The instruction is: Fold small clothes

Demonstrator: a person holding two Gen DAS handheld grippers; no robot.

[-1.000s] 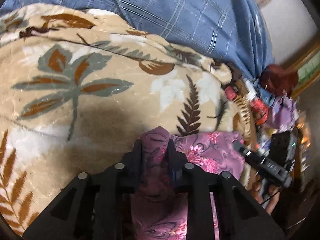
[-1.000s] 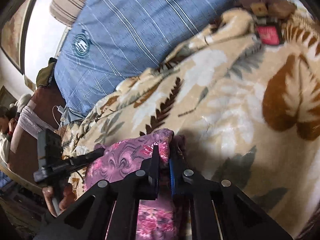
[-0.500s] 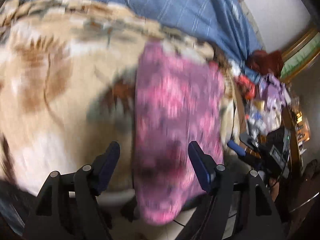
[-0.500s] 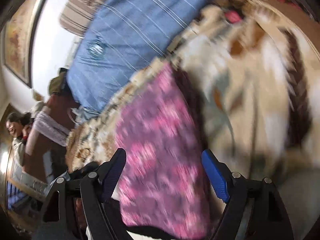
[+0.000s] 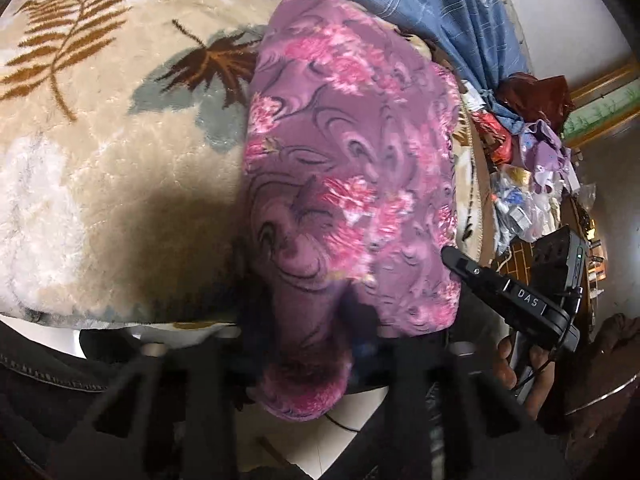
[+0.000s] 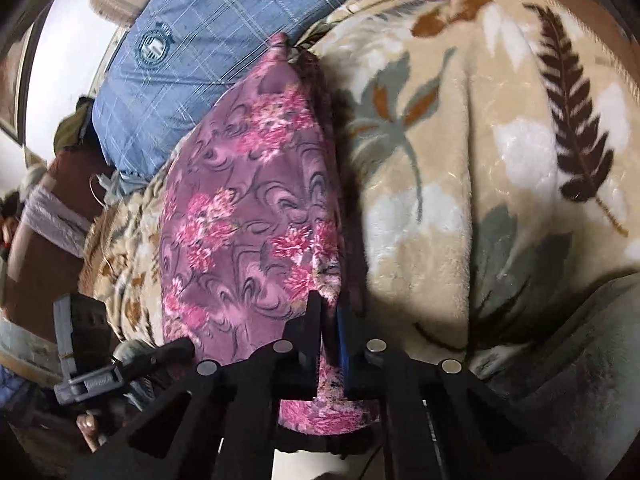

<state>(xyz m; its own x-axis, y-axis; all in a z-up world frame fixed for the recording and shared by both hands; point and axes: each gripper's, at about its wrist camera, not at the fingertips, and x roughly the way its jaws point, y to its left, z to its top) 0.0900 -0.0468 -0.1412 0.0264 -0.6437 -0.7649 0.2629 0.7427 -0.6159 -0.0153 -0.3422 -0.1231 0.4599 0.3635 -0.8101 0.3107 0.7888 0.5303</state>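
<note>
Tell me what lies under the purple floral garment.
The purple floral garment lies on the beige leaf-print blanket, its far tip near the blue plaid cloth. Whatever lies directly beneath it is covered.

A leaf-patterned beige blanket (image 5: pixel 100 152) covers the bed beside a white wall (image 5: pixel 560 12).

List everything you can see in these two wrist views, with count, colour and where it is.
floral garment: one, purple and pink, spread on the blanket, near end hanging over the edge
leaf-print blanket: one, beige with brown and grey leaves, under the garment
checked cloth: one, blue, beyond the blanket
cluttered pile: mixed colours, far right of left view
left gripper: black, garment's near end bunched between its fingers
right gripper: black and blue, clamped on the garment's edge
</note>
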